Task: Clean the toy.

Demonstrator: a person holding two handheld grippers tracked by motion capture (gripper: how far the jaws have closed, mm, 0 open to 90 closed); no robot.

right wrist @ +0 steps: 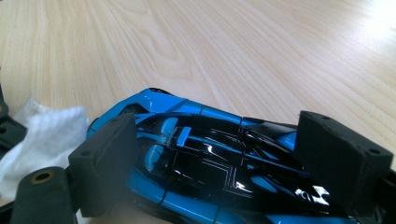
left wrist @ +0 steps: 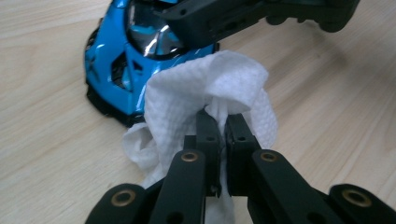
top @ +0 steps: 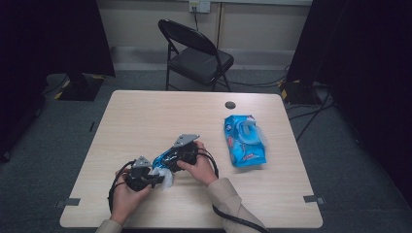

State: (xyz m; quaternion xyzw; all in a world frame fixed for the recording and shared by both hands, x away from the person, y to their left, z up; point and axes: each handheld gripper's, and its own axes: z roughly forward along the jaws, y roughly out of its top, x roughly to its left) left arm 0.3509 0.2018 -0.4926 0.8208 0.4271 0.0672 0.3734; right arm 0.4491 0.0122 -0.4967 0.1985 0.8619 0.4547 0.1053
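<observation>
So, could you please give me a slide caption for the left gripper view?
Left gripper shut on a white wipe beside the blue toy car on the table.

No readable text, print on blue wipes pack [top: 245,141] too small to make out

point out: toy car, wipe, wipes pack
toy car [right wrist: 205,158], right gripper view, on its roof
wipe [left wrist: 196,88], left gripper view, on the bunched top fold
wipes pack [top: 245,143], high view, on its blue front
</observation>
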